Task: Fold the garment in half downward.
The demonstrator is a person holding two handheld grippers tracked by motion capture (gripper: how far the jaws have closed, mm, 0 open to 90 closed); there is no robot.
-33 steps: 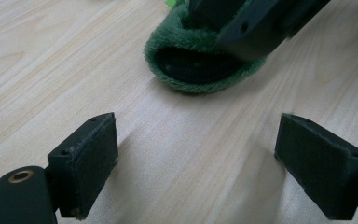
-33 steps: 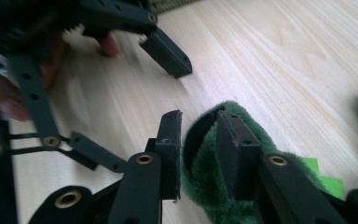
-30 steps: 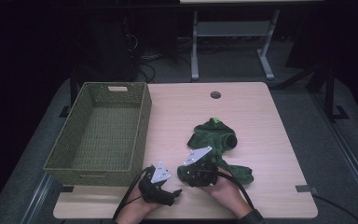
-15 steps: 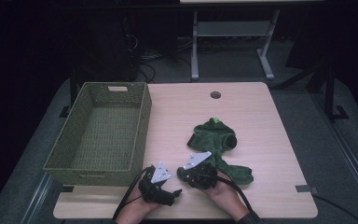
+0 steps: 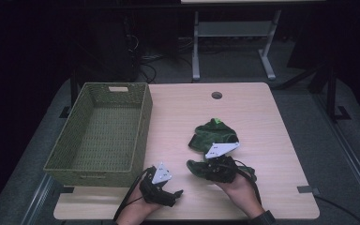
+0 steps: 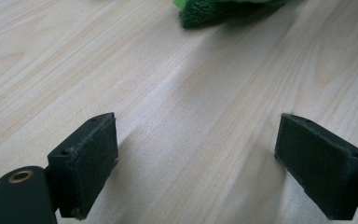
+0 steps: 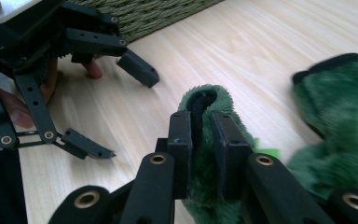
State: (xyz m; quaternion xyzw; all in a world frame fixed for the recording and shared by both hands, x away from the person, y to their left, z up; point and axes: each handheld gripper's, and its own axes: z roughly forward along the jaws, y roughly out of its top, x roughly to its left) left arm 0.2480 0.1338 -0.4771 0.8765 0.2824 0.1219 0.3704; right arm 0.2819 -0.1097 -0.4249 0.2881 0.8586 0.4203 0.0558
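Your left gripper [image 5: 174, 193]: matte black linked bars, brass-coloured pivot rivets, and a grey three-cornered plate on top. Its two jaws end in flat rectangular black pads with a felt-like face and small screw holes. A black cable trails from its body.

Your right gripper [image 7: 200, 135]: the same black build, brass rivets at the jaw links, grey three-cornered plate, black cable. A dark sleeve cuff shows at your right wrist.

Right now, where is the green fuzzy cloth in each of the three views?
High view: the green cloth lies right of centre on the table, its near end in the right gripper.
Left gripper view: one edge at the top.
Right gripper view: a fold pinched between the jaws, the rest at right.
Shared landmark: the light wooden table.
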